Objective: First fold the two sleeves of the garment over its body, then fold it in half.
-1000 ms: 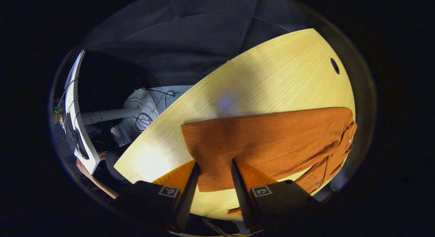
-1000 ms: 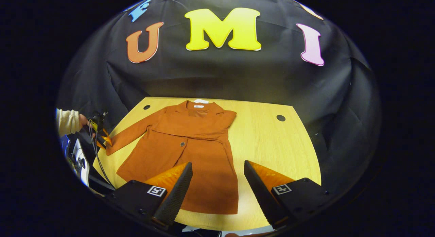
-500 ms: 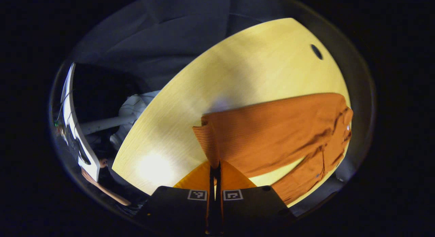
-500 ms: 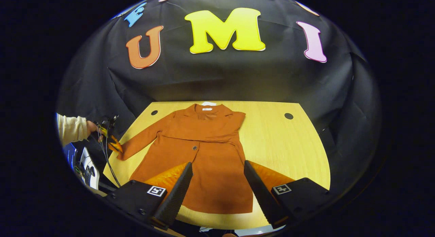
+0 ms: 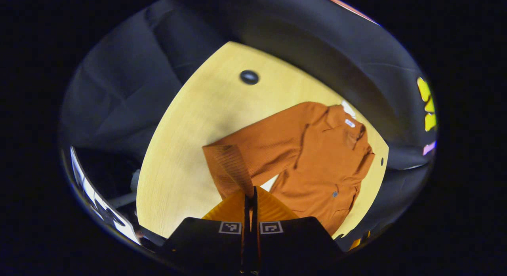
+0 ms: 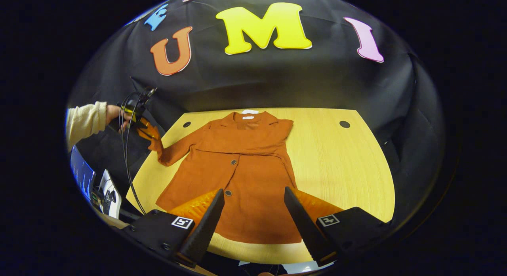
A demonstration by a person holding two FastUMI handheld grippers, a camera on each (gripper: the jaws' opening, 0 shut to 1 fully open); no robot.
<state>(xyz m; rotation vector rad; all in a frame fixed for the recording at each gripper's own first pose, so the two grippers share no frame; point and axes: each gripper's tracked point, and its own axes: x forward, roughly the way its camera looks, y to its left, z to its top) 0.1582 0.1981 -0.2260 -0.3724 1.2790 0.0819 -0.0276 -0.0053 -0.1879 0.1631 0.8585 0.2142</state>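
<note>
Sleeve cuff point(image 5: 229, 165) is now rising off the worktop point(image 5: 190, 121) in your closed left claw point(image 5: 250, 200); your right claw point(image 6: 253, 212) is idling open above the coat point(image 6: 245, 177), which is lying flat.

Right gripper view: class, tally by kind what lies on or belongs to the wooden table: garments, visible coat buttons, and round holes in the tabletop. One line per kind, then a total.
Rust-orange long-sleeved coat: 1
Dark round coat buttons: 2
Round dark holes in the light wooden tabletop: 2
Total: 5
</note>
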